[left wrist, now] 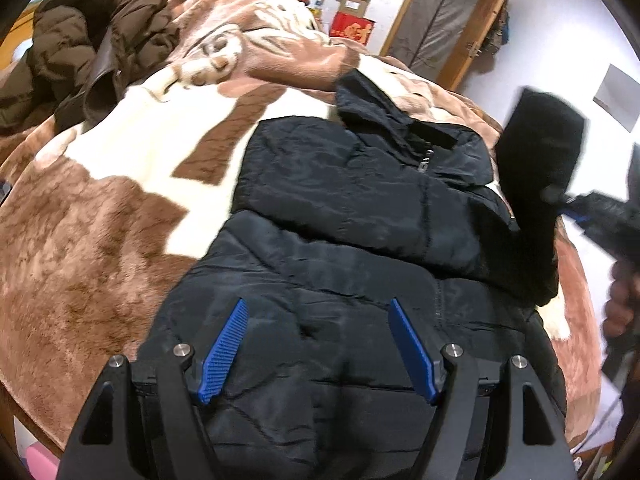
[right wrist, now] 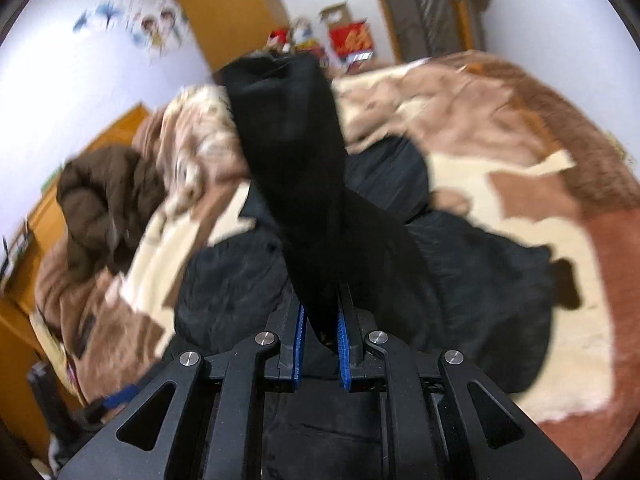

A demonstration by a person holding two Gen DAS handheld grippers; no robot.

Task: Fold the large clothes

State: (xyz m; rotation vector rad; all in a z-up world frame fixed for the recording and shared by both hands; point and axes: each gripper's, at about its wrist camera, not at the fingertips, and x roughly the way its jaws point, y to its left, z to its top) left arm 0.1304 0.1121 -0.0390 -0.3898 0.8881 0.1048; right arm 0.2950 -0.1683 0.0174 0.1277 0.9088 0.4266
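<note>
We held the left hand-held gripper [left wrist: 318,346] tilted down over the lower front of the black jacket [left wrist: 360,208], its blue pads [left wrist: 224,350] spread wide with nothing between them, only the quilted fabric lying below. Our right hand-held gripper [right wrist: 322,338] was clamped on the black sleeve [right wrist: 292,152], the pads pressed against the cloth from both sides; the sleeve rose out of the grip and stood up in front of the lens, blurred. In the left wrist view that same sleeve [left wrist: 540,152] hung lifted at the jacket's right side, with the right hand-held gripper [left wrist: 572,202] and the hand [left wrist: 620,300] behind it near the frame's edge.

The jacket lay spread front-up on the bed, over a brown-and-cream blanket [left wrist: 100,220], zipped, with its collar toward the far end. Its left edge ran straight, and beside it a broad stretch of blanket lay bare. On the jacket's right side the blanket showed only as a narrow strip before the bed's edge dropped away. A brown puffer coat [left wrist: 80,48] sat bunched at the bed's far left corner, well apart from the jacket. Beyond the bed stood a red box [left wrist: 352,28] and a wooden-framed door [left wrist: 452,20] against the white wall.
</note>
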